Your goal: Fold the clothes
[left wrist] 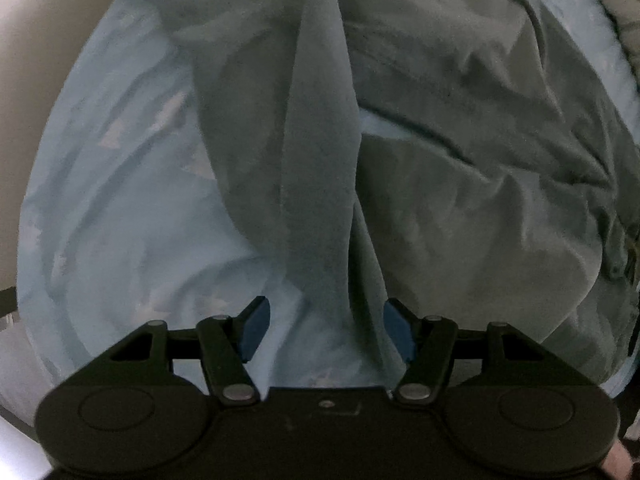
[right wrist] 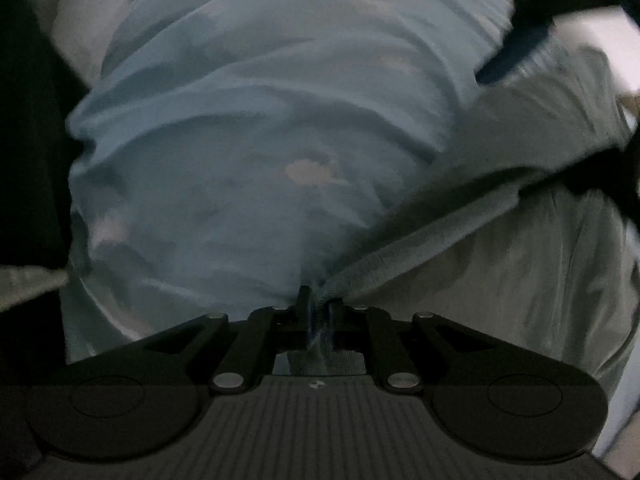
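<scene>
A grey-green garment [left wrist: 480, 160] lies crumpled on a light blue cloth with white cloud prints [left wrist: 120, 200]. A long fold of the garment [left wrist: 320, 160] runs down into the gap of my left gripper [left wrist: 327, 328], which points straight down and stands open; neither blue pad presses on the fold. In the right wrist view my right gripper [right wrist: 318, 314] is shut on a bunched edge of the garment [right wrist: 480, 152], which stretches away to the upper right over the cloud-print cloth [right wrist: 240, 140]. A blurred blue fingertip [right wrist: 516, 48] of the left gripper shows there.
A beige surface [left wrist: 32, 80] curves round the upper left of the left wrist view. In the right wrist view something dark [right wrist: 28, 140] fills the left edge. Pale grey cloth [right wrist: 540, 280] spreads at the lower right.
</scene>
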Tool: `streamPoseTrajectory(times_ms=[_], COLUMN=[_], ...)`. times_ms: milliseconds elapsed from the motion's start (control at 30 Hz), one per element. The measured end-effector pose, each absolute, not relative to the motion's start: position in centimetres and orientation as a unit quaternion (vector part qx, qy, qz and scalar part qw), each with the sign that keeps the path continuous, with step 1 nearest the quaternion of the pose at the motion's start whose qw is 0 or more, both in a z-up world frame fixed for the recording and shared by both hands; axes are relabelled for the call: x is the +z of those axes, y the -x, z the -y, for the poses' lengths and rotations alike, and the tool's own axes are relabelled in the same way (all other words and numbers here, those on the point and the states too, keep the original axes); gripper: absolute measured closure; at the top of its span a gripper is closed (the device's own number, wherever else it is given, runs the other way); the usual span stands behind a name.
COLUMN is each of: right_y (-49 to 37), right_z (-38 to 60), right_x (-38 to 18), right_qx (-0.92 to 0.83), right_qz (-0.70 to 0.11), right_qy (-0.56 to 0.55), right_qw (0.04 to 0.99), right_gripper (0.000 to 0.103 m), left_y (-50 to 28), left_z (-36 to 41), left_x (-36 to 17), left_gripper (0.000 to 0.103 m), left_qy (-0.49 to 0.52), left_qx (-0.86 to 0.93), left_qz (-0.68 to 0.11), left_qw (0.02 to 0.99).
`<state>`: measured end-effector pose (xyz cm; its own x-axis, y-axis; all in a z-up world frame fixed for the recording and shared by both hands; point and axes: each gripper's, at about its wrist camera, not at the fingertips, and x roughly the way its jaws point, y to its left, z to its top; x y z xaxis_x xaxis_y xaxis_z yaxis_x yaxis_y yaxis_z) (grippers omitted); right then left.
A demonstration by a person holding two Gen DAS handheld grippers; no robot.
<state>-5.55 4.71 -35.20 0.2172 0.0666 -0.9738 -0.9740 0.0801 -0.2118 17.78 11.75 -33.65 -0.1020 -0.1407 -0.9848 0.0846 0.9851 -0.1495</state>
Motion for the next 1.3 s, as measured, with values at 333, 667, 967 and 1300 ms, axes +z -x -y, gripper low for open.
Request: streamPoseTrajectory(times_ms=[333,667,967,1300], right_y=[6.3,4.8,3.1,0.9], right_z=[-5.3,-4.7,-3.8,-1.8], right_x=[-34.3,-32.8,-31.5,-30.9], right_qx=[0.429,0.414,0.403,0.383], right_qz=[-0.442,-0.482,-0.527,-0.586], right_qy=[0.539,0.482,0.417,0.331], right_qw=[0.574,0.603,0.621,0.633], right_gripper=[0.095,0.095,0.096,0.096], left_y=[-20.6,-26.1,-23.1,-18.9], left_z=[-12.0,-12.8,-16.9,-22.8], left_x=[-34.9,-36.9,-33.6,-34.0], left_gripper=[0.043,0.064,0.088,0.088], left_qy=[0.043,0.042,0.114,0.209], left_qx=[-0.063,0.01,0.041,0.082], left_qz=[-0.723,-0.704,-0.68,-0.681], left_qw=[0.687,0.709,0.723,0.697])
